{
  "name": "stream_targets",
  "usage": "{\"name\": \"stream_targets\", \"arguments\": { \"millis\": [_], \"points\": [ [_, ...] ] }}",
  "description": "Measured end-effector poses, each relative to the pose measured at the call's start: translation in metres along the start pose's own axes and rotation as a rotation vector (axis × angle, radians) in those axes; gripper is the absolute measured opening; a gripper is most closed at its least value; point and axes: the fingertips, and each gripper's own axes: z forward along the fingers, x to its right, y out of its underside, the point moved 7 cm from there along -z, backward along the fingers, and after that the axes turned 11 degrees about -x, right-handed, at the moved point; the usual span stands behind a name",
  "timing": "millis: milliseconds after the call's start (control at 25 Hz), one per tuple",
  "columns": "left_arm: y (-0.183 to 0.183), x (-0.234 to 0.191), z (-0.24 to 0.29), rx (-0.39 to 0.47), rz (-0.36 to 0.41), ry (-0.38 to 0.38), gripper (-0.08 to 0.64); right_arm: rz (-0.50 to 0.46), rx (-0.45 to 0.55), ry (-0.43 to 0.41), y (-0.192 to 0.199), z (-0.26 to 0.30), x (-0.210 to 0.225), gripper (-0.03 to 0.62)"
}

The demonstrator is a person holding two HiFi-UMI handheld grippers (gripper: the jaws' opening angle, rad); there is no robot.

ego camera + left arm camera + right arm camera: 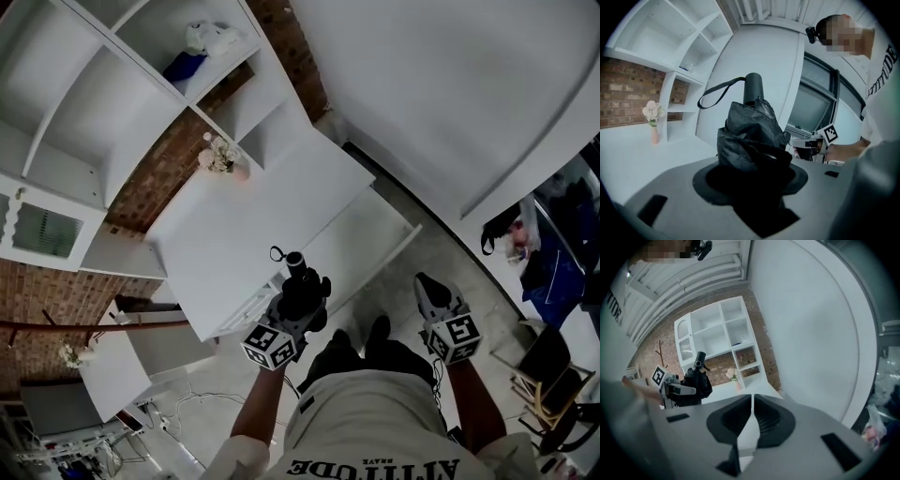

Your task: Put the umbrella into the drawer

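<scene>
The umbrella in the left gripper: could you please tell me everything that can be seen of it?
The umbrella is black and folded short, its thin fabric bunched and crumpled. A black cylindrical handle forms the far end, with a thin strap looping off sideways. The left gripper holds it in the air, jaws closed on its near end; nothing else touches it.

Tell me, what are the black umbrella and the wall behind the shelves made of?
The umbrella looks like thin, slightly shiny cloth, probably nylon, because it crumples into soft folds. Its handle seems to be smooth, hard plastic. The wall is rough reddish-brown brick, with pale lines of mortar between the blocks.
</scene>
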Motion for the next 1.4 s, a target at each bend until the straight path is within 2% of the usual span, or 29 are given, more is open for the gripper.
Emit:
{"name": "stream_targets", "arguments": {
  "millis": [400, 560, 920, 1240, 1400],
  "points": [
    [0.007, -0.027, 0.044, -0.104, 0.011, 0.047, 0.235, 0.040, -0.064, 0.011, 0.011, 0.022, 0.002, 0.035],
    [0.015, -0.044, 0.065, -0.161, 0.026, 0.068, 0.235, 0.050, -0.080, 0.043, 0.014, 0.032, 0.004, 0.035],
    [0.041, -0.075, 0.121, -0.288, 0.002, 0.149, 0.235, 0.112, -0.115, 0.100, 0.027, 0.059, 0.009, 0.035],
    [0.071, -0.107, 0.173, -0.413, 0.026, 0.191, 0.235, 0.148, -0.183, 0.126, 0.044, 0.085, 0.010, 0.035],
    [0.088, -0.120, 0.197, -0.470, 0.023, 0.210, 0.235, 0.203, -0.186, 0.134, 0.052, 0.096, 0.010, 0.035]
  ]
}}
